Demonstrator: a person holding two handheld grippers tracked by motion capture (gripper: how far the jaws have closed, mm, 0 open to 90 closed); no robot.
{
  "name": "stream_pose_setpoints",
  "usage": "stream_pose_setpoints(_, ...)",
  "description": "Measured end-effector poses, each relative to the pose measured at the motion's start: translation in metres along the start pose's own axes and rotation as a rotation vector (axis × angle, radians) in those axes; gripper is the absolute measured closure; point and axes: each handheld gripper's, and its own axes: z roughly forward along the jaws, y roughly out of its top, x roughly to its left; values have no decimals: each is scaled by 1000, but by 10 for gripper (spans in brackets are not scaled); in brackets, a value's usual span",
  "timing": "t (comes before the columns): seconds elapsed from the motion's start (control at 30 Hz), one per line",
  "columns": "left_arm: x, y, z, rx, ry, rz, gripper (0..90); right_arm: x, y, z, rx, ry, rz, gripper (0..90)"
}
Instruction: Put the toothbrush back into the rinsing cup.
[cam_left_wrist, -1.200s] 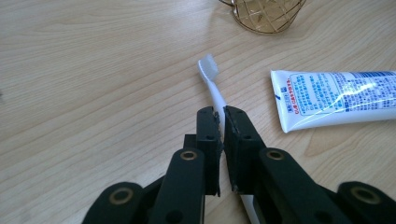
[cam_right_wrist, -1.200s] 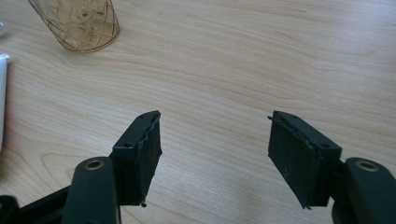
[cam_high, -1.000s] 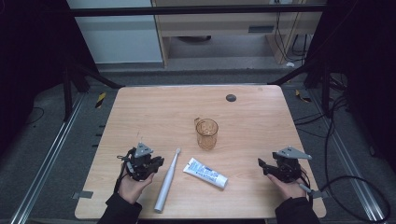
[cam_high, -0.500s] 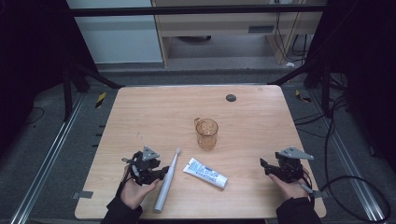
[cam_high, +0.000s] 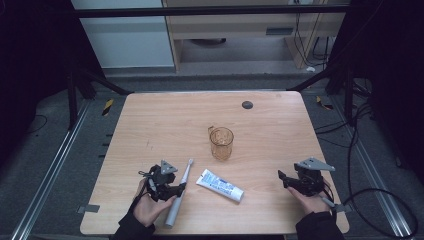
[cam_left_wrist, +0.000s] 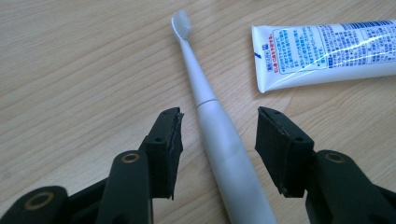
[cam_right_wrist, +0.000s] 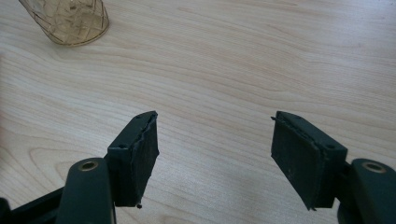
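While toothbrush (cam_left_wrist: 219, 140) lies outside, amber cup (cam_high: 221, 142) upright, contents unclear

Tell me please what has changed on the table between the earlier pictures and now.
The left gripper has moved a little toward the electric toothbrush and its jaws have just been opening; they now stand on either side of the handle without pressing it. The toothbrush, the toothpaste tube, the amber cup and the right gripper, open over bare wood, stayed as they were.
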Motion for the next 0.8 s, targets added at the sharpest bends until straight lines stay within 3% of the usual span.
stream_pose_setpoints(0.3, -4, -2, 10, 56, -1, -3, 512, 0, 0, 1, 4, 2, -9, 318)
stream_pose_setpoints(0.8, -2, -1, 25, 107, -5, -21, 571, 0, 0, 2, 11, 5, -9, 318)
